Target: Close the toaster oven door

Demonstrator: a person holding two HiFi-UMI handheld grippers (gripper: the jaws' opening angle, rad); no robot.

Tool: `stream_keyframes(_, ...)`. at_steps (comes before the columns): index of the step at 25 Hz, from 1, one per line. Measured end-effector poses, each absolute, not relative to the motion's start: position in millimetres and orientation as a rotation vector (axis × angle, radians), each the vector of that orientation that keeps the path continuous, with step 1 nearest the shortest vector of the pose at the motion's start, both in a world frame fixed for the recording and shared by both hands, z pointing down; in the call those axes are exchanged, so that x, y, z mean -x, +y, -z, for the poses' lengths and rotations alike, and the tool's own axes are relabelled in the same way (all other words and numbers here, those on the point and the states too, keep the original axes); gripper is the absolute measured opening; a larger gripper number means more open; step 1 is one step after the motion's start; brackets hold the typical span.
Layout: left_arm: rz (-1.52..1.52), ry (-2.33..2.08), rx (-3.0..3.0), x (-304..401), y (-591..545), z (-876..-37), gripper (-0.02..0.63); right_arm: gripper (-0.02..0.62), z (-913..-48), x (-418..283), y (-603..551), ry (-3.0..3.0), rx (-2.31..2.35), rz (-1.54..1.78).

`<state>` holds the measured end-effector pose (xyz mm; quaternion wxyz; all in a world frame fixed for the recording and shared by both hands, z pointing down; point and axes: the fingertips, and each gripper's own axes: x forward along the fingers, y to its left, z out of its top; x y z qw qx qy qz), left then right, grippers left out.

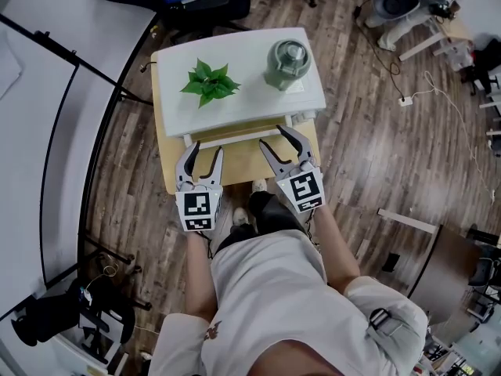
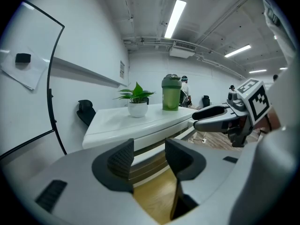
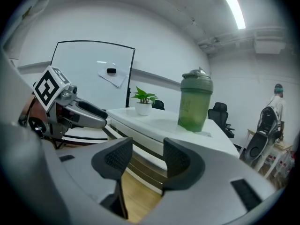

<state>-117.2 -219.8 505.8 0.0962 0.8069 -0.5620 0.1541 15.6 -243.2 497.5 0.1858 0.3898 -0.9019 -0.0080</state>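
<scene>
A white toaster oven point(image 1: 243, 104) stands on a small wooden table point(image 1: 239, 167). Its door handle, a white bar point(image 1: 235, 137), lies close along the front edge; the door looks upright against the oven, though I cannot tell whether it is fully seated. My left gripper point(image 1: 207, 149) hovers just before the handle's left part, open, with nothing between its pads. My right gripper point(image 1: 272, 135) is at the handle's right end, open and empty too. The left gripper view shows the oven front point(image 2: 140, 142) beyond my own jaws point(image 2: 149, 150); the right gripper view shows it point(image 3: 140, 161) likewise past that gripper point(image 3: 146, 152).
A potted plant point(image 1: 210, 81) and a green lidded bottle point(image 1: 288, 63) sit on top of the oven. A whiteboard on a black frame point(image 1: 47, 116) is at the left, office chairs behind, cables and table legs on the wood floor at the right.
</scene>
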Motion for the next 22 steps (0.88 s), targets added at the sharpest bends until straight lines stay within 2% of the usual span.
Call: stream_keyframes(22, -0.319, -1.726, -2.568, 106, -102, -443, 0.193, 0.195, -434, -23, -118, -2.557, -1.234, 0.177)
